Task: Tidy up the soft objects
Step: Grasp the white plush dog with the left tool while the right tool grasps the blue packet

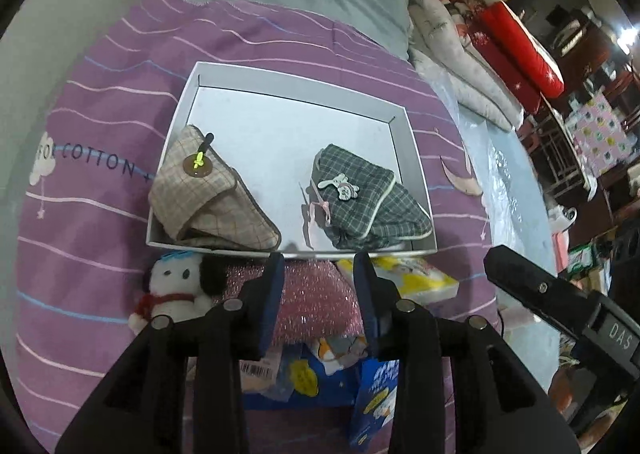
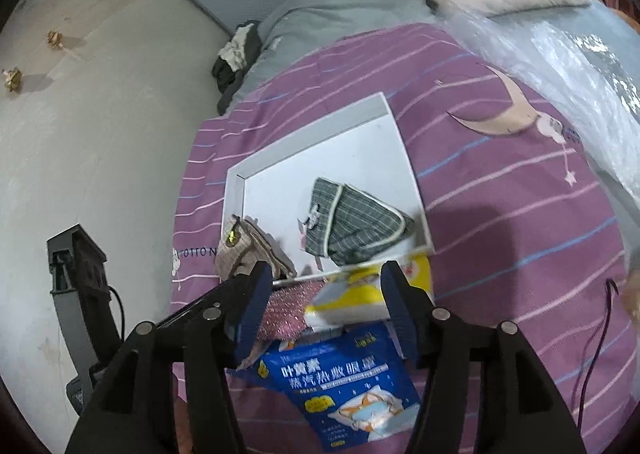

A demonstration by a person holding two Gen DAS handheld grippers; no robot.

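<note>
A white shallow box [image 1: 280,87] lies on the purple striped bedsheet and holds a beige plaid pouch [image 1: 208,193] at its left and a green plaid pouch [image 1: 368,197] at its right. Both show in the right wrist view: the beige pouch [image 2: 240,250], the green pouch [image 2: 352,217], the box [image 2: 304,141]. In front of the box lie a pink glittery sponge [image 1: 316,298], a white plush dog [image 1: 176,286], a yellow packet [image 1: 420,278] and a blue eye-mask packet [image 2: 344,382]. My left gripper [image 1: 318,266] is open above the sponge. My right gripper [image 2: 324,286] is open above the yellow packet [image 2: 360,298].
Folded grey and white quilts [image 1: 452,53] and a red cushion [image 1: 520,49] are stacked at the far right of the bed. Clear plastic wrap [image 2: 560,65] covers the right bed edge. A wall [image 2: 80,133] runs along the left.
</note>
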